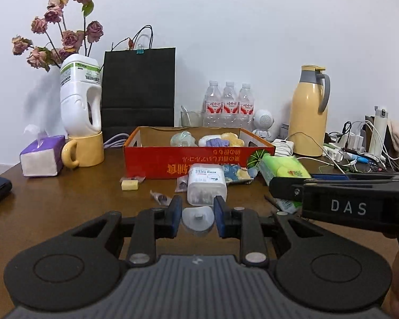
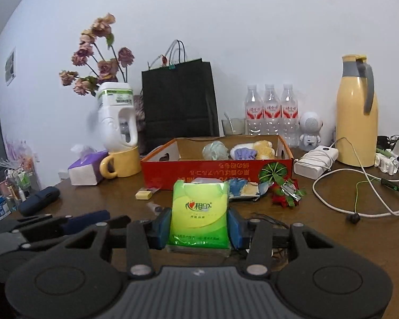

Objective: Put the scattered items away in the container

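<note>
The red cardboard box (image 1: 157, 156) (image 2: 199, 170) stands open mid-table and holds pale green, purple and yellow soft items. My left gripper (image 1: 197, 220) is shut on a small clear box with a white label (image 1: 206, 186), gripped at its grey lid end. My right gripper (image 2: 199, 228) is shut on a green tissue pack (image 2: 199, 212), its blue pads pressing both sides. In the left wrist view, the right gripper (image 1: 292, 179) and the pack (image 1: 282, 168) hover right of the box. A yellow block (image 1: 129, 185) (image 2: 143, 195), small wrappers (image 1: 161, 198) and a blue-yellow packet (image 2: 246, 188) lie before the box.
Behind the box stand a yellow mug (image 1: 86, 150) under a white bottle of dried roses, a black paper bag (image 1: 138, 90), three water bottles (image 2: 271, 111) and a yellow thermos (image 2: 356, 111). A purple tissue cube (image 1: 41, 156) sits left. Cables and a white power bank (image 2: 316, 160) lie right, with a red-green wrapper (image 2: 286, 192).
</note>
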`<state>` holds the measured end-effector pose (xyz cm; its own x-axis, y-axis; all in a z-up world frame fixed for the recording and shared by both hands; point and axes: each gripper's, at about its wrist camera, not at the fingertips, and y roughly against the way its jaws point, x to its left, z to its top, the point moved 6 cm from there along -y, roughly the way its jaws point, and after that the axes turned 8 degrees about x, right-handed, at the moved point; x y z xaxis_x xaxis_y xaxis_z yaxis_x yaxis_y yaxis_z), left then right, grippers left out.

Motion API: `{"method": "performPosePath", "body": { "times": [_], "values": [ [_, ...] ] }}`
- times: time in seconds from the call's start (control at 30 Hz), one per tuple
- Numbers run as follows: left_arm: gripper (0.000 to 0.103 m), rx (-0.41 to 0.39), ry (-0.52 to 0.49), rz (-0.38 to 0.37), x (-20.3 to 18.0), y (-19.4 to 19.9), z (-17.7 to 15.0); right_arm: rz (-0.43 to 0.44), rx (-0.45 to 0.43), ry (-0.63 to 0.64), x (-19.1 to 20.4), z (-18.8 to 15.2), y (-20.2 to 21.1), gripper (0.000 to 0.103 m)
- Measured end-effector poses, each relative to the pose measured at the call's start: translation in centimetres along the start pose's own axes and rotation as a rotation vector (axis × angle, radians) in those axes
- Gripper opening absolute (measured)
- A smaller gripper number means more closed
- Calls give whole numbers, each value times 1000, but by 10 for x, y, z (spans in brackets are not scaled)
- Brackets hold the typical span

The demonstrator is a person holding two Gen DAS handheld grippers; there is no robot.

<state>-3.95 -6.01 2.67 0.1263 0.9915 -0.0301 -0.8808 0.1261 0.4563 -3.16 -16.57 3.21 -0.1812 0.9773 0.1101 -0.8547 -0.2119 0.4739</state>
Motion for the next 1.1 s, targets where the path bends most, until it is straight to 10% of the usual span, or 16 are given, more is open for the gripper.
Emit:
{"method": "performPosePath", "body": {
  "times": [0.17,0.53,0.7,0.8,1.0,1.1],
  "values": [
    [27,-18,6,-2,3,3,9,18,-15,-49,-10,7,12,43],
    [27,-3,46,-26,19,-9,26,418,30,-568,-105,33,7,44],
    [27,12,31,-46,15,-15,27,173,74,-433,-107,30,6,44],
    [27,25,32,-50,16,-18,24,-127,195,-85,-89,23,2,46],
    [27,50,37,-52,16,-22,17,-214,398,54,-79,-40,-3,43],
    [27,57,27,-53,13,-24,15,-210,377,18,-76,-50,12,66]
  ]
}}
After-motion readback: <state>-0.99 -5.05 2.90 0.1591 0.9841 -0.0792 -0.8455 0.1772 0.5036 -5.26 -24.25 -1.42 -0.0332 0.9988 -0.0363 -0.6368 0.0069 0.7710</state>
